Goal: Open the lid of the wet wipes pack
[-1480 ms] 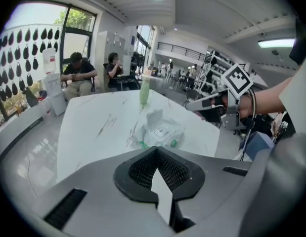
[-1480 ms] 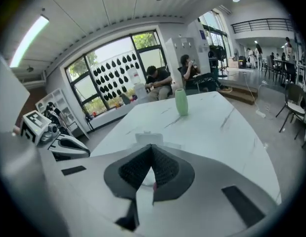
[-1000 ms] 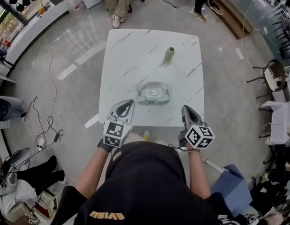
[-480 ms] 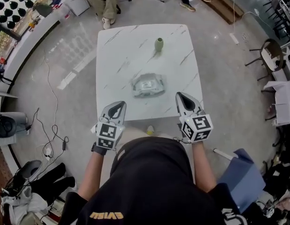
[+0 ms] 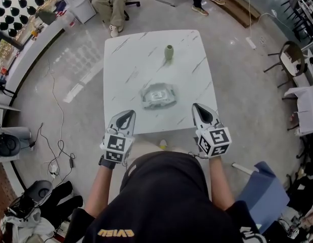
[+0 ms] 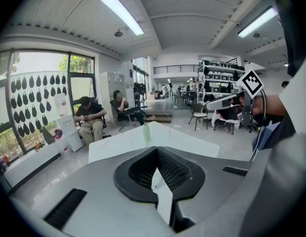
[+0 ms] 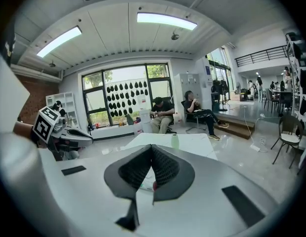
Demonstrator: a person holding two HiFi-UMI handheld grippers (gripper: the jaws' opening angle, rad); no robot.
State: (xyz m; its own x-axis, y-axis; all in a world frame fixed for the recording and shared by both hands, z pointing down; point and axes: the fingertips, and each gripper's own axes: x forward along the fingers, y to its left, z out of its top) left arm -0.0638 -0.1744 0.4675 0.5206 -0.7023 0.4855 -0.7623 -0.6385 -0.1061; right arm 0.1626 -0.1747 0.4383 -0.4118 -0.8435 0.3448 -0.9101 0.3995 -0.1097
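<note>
The wet wipes pack (image 5: 158, 95) lies flat in the middle of the white marble table (image 5: 126, 70), its lid down. Both grippers hover at the table's near edge, short of the pack and apart from it. My left gripper (image 5: 128, 115) (image 6: 156, 149) is left of the pack, its jaws shut on nothing. On the other side, my right gripper (image 5: 198, 107) (image 7: 152, 146) is also shut and empty. In both gripper views the jaws hide most of the pack. Each gripper view shows the other gripper off to the side.
A small green vase (image 5: 169, 52) (image 6: 147, 132) (image 7: 175, 141) stands near the table's far edge. People sit on chairs (image 5: 113, 4) beyond the table. Cables (image 5: 55, 135) run over the floor at left; a chair (image 5: 287, 59) and a blue object (image 5: 260, 191) are at right.
Both grippers have risen slightly at the table's near edge, the right one rolling a little. Their jaws stay shut. The pack has not moved on the table.
</note>
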